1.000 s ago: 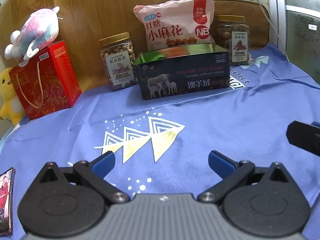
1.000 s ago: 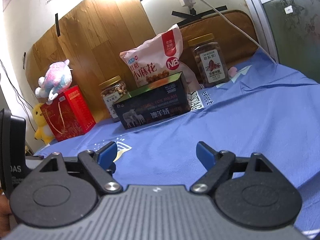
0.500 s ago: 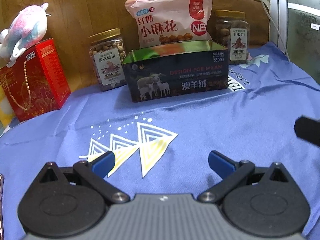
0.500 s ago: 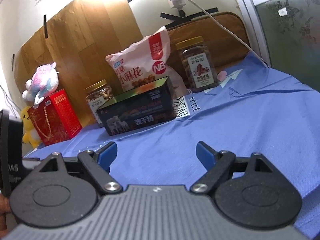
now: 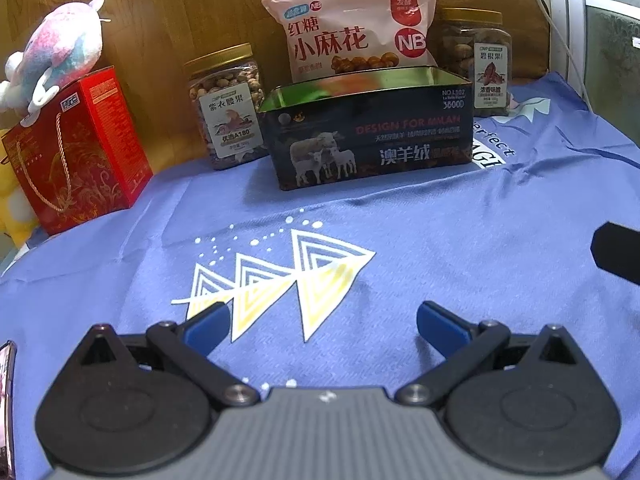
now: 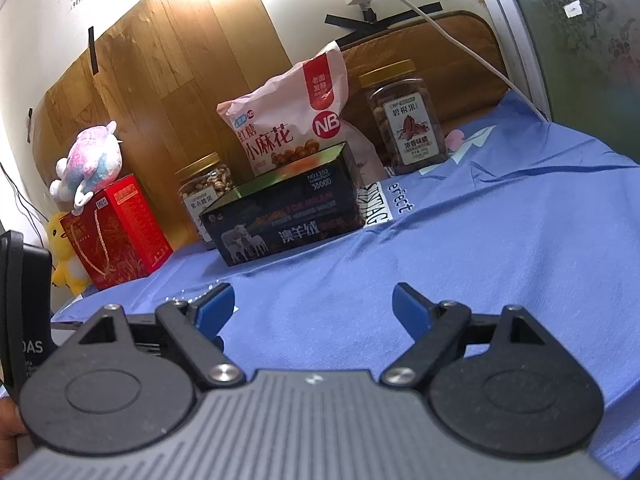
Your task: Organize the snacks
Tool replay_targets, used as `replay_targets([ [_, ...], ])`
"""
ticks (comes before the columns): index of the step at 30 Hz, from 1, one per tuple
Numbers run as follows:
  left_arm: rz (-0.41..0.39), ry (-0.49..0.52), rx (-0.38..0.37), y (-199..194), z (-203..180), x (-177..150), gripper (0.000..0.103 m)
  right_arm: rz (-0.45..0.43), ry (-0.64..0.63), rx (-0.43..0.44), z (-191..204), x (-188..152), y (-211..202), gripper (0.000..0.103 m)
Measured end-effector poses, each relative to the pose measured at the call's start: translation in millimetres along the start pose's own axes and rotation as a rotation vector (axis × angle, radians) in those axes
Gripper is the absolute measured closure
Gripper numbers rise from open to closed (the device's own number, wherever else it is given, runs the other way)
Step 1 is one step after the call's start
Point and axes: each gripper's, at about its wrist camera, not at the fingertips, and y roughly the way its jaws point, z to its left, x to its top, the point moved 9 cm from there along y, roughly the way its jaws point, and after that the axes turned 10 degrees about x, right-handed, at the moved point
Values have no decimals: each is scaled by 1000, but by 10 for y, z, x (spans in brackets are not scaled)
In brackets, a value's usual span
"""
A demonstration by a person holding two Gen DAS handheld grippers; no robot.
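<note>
An open dark tin box (image 5: 368, 132) (image 6: 284, 216) with sheep on its side stands at the back of the blue cloth. A pink snack bag (image 5: 352, 24) (image 6: 288, 120) leans behind it. A nut jar (image 5: 230, 108) (image 6: 202, 188) stands left of the tin and a second jar (image 5: 478, 60) (image 6: 406, 116) stands right of it. My left gripper (image 5: 322, 322) is open and empty above the cloth, well short of the tin. My right gripper (image 6: 312, 302) is open and empty, also short of the tin.
A red gift box (image 5: 76, 148) (image 6: 116, 232) with a plush toy (image 5: 56, 56) (image 6: 90, 160) on top stands at the back left, beside a yellow plush (image 6: 66, 252). A wooden board (image 6: 160, 92) backs the snacks. A phone edge (image 5: 6, 400) lies at the left.
Both grippers have shifted slightly, so the tin and snacks sit at a slightly different place in each view. Both jaws stay open and empty.
</note>
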Motion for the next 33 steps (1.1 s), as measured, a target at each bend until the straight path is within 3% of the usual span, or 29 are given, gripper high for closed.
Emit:
replay_targets([
  [33,-9,27,30,-44,22,-41,0,-3,4,7,14,-29,-25,15],
])
